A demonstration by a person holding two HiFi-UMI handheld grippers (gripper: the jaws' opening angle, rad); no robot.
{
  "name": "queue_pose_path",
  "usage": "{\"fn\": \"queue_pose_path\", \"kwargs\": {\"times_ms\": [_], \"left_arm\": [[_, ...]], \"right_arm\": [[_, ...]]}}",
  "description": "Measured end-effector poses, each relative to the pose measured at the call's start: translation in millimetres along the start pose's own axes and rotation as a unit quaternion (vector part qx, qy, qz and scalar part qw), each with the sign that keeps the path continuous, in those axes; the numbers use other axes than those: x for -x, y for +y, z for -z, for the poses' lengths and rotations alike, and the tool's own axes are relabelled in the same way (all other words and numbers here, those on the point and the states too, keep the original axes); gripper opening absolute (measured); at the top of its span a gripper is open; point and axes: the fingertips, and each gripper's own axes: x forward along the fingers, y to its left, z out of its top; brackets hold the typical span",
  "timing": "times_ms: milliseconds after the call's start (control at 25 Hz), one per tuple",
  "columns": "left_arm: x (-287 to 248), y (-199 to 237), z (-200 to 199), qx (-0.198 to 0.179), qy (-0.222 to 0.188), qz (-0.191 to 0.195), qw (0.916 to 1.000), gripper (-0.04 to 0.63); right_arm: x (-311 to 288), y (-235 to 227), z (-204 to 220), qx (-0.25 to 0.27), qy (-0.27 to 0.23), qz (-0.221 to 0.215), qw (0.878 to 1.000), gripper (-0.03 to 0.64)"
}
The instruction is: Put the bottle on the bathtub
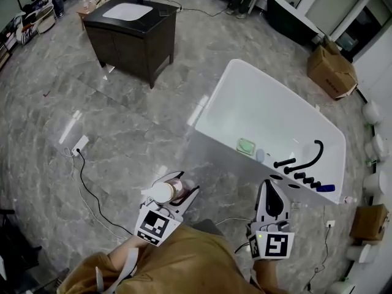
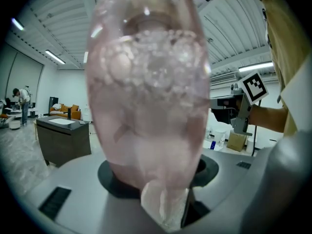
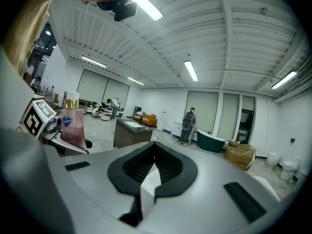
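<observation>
**Status: grasp complete, placement pending.**

The left gripper (image 1: 174, 196) is clamped on the bottle (image 1: 163, 192), at lower centre of the head view. In the left gripper view the pink bottle (image 2: 146, 96) fills the frame between the jaws. At the left edge of the right gripper view, the bottle (image 3: 73, 123) stands upright in that grip.

The right gripper (image 1: 270, 192) is at lower right of the head view, just short of the tub's near rim. It is closed and empty. Its own view shows the right gripper (image 3: 155, 165) with jaws together and nothing between them.

The bathtub (image 1: 269, 103) occupies right centre of the head view, with a black faucet (image 1: 309, 158) on its ledge at the right. The bottle is apart from the tub, over the floor (image 1: 122, 121).

**Remaining steps:**
1. Carry the bottle to the tub.
2. Select a flat stretch of rim or ledge.
3. Set the bottle down upright.
4. Release.

The rim looks narrow, so the base should be centred before the jaws open.
</observation>
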Motion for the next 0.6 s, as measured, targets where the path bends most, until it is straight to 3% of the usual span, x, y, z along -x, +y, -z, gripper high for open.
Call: {"fn": "queue_pose_path", "kwargs": {"times_ms": [320,600], "left_arm": [[-34.8,-1.7,-18.9,-0.005,-0.011,0.023,0.9997,0.227],[-61.9,-2.6,-35.7,-0.024,-0.010,0.012,0.9996,0.227]], "right_arm": [[-12.7,-19.7,0.5,-0.011,0.000,0.021,1.000,0.005],[-37.1,-51.1,-9.0,-0.018,-0.019,0.015,1.000,0.005]]}}
